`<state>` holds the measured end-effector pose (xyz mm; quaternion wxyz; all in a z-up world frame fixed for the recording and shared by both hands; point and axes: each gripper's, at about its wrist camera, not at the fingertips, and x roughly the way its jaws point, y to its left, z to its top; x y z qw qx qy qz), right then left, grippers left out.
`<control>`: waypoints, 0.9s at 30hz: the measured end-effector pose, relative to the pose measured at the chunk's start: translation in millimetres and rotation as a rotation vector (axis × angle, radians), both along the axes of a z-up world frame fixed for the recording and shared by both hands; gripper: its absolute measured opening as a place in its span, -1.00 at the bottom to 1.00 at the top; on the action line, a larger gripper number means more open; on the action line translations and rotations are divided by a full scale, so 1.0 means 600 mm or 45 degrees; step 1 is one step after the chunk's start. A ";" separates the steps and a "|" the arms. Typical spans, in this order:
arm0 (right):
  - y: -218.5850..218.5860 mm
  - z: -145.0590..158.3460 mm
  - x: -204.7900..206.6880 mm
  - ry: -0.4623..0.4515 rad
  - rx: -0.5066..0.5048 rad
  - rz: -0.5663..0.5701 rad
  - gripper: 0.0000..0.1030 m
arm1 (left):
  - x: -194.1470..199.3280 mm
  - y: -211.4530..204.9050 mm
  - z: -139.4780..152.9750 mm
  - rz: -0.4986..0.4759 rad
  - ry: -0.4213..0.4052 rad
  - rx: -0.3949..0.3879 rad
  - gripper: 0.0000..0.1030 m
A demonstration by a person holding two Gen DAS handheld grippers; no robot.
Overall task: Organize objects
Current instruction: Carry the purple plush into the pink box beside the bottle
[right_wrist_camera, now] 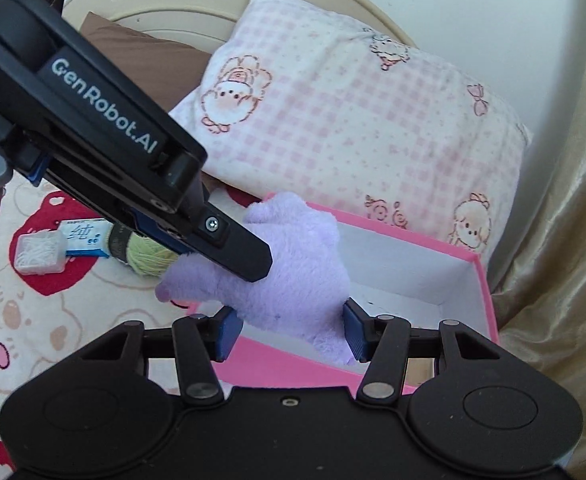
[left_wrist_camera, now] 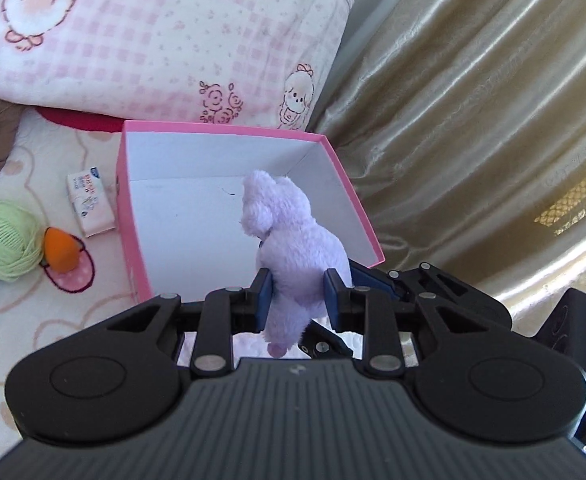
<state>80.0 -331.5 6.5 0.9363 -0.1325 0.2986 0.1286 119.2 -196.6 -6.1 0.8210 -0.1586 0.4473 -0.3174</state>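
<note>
Above the pink box (left_wrist_camera: pixel 249 136), the purple plush (left_wrist_camera: pixel 293 240) is clamped by both grippers (left gripper (left_wrist_camera: pixel 297 300), right gripper (right_wrist_camera: pixel 293 332)), presumably for depositing inside.

One purple plush toy (left_wrist_camera: pixel 293 232), between left gripper (left_wrist_camera: pixel 297 300) pads and between right gripper (right_wrist_camera: pixel 293 332) pads.
One pink box (left_wrist_camera: pixel 131 216), white inside, just ahead of both claws.
One pink-check pillow (left_wrist_camera: pixel 165 36), beyond box.
One green yarn ball (left_wrist_camera: pixel 11 240), far left of left claw.
One orange soft ball (left_wrist_camera: pixel 61 250), beside yarn.
Two small packets: one white (left_wrist_camera: pixel 91 204) left of box; one blue-white (right_wrist_camera: pixel 83 238) left of right claw.
One clear plastic case (right_wrist_camera: pixel 39 254), beside blue-white packet.
One gold curtain (left_wrist_camera: pixel 473 120), right of claws.
</note>
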 end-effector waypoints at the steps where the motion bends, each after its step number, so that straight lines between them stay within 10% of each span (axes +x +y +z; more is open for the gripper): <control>1: -0.012 0.001 0.012 0.022 0.002 -0.007 0.13 | 0.013 -0.013 -0.001 -0.009 0.012 0.012 -0.49; 19: -0.103 -0.124 0.240 0.697 0.092 -0.033 0.12 | 0.199 -0.116 -0.201 0.051 0.470 0.108 -0.50; 27: -0.127 -0.122 0.236 0.752 0.193 -0.019 0.12 | 0.193 -0.145 -0.231 -0.008 0.496 0.161 -0.54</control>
